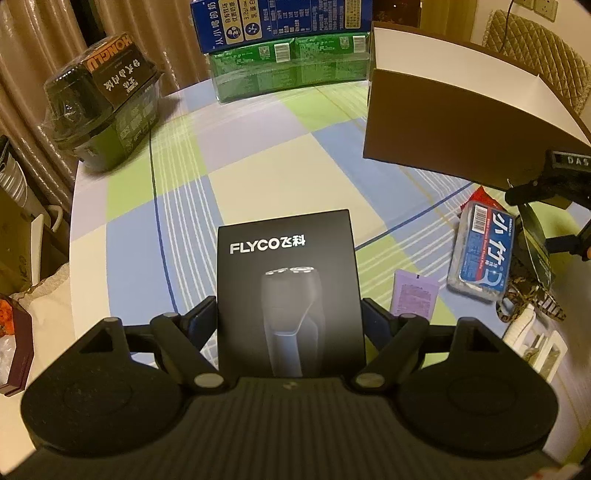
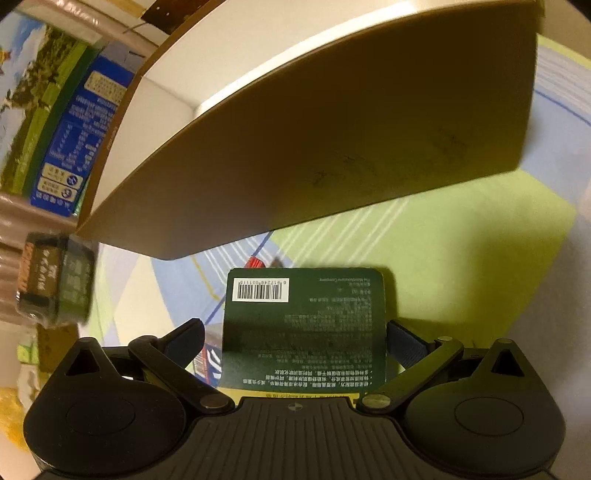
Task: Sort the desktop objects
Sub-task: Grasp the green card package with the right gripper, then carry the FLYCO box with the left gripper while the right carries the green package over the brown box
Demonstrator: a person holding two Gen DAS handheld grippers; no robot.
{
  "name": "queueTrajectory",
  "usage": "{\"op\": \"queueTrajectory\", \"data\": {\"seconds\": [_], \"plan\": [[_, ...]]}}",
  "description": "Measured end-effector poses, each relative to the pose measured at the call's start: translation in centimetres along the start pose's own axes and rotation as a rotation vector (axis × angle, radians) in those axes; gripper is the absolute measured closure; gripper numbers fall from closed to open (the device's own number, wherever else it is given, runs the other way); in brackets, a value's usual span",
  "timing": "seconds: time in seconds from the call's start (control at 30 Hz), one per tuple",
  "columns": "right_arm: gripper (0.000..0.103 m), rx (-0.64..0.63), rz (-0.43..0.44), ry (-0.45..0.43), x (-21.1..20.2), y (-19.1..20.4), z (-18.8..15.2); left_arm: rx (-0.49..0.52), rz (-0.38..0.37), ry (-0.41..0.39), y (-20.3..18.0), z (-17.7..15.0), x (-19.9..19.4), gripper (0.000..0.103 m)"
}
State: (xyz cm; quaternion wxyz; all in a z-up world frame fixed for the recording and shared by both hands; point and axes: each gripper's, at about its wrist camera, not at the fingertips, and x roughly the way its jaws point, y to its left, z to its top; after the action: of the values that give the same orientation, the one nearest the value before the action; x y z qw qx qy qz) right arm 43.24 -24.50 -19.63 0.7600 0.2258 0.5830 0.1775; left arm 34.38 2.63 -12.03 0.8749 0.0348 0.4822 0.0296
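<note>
My left gripper (image 1: pixel 288 314) is shut on a black FLYCO shaver box (image 1: pixel 288 280), gripped by its two long sides and held above the checked tablecloth (image 1: pixel 258 177). My right gripper (image 2: pixel 295 332) is shut on a flat dark green pack (image 2: pixel 306 325) with a white barcode label. It holds the pack just in front of the near wall of a large brown cardboard box (image 2: pixel 314 155) with a white inside. In the left wrist view the right gripper (image 1: pixel 535 219) and its green pack (image 1: pixel 533 240) show at the right edge, below that cardboard box (image 1: pixel 443 122).
On the cloth at the right lie a blue floss-pick case (image 1: pixel 480 254), a purple sachet (image 1: pixel 413 295) and a red packet (image 1: pixel 480 195). A black wrapped container (image 1: pixel 103 110) stands far left. A blue milk carton (image 1: pixel 280 18) sits on green packs (image 1: pixel 291 66) at the back.
</note>
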Motion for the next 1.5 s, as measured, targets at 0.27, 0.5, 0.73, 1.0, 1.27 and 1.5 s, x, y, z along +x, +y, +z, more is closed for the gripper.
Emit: {"op": "queueTrajectory", "data": {"seconds": [0.27,0.5,0.73,1.0,1.27,1.5], "plan": [[0.016,-0.169,-0.071,-0.017,-0.8,0.9,-0.6,0.013,-0.02,-0.002,-1.0,0.3,0.1,0.024],[0.016,-0.332,-0.098,-0.064,-4.0,2.0,-1.2,0.048,-0.036,-0.032,-2.5,1.4,-1.0,0.024],[0.016,-0.486,-0.084,-0.103,-7.5,2.4,-1.2,0.117,-0.082,-0.097,-4.7,3.9,-2.6,0.024],[0.016,-0.558,-0.042,-0.175,-11.4,3.5,0.8,0.2,-0.131,-0.195,-8.1,8.5,-4.0,0.024],[0.016,-0.603,-0.065,-0.244,-12.2,5.3,4.9,0.251,-0.178,-0.275,-11.7,14.3,-4.1,0.024],[0.016,-0.618,-0.09,-0.273,-11.7,5.8,8.9,0.263,-0.206,-0.283,-13.9,19.4,-2.3,0.024]]}}
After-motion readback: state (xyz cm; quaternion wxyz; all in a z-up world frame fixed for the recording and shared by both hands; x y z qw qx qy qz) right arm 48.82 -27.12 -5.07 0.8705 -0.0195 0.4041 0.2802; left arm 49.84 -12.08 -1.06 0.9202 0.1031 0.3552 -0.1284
